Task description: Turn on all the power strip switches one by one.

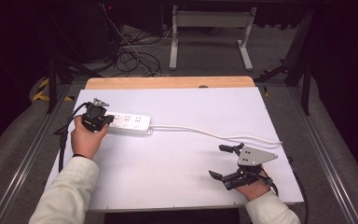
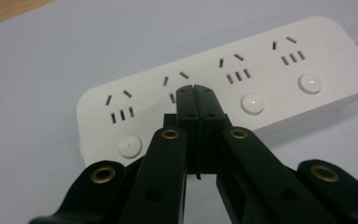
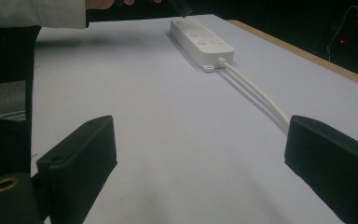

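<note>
White power strip (image 1: 129, 122) lies on a pale tabletop (image 1: 177, 158); left gripper (image 1: 103, 119) closed, right gripper (image 1: 223, 161) agape.

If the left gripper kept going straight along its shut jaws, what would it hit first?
The left gripper would most likely meet the white plastic power strip, around its second socket from the free end; contact may already exist, depth is unclear.

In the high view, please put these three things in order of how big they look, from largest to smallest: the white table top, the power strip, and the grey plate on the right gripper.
1. White table top, by far the largest.
2. Power strip.
3. Grey plate on the right gripper, somewhat smaller than the strip, though it sits nearer the camera.
</note>
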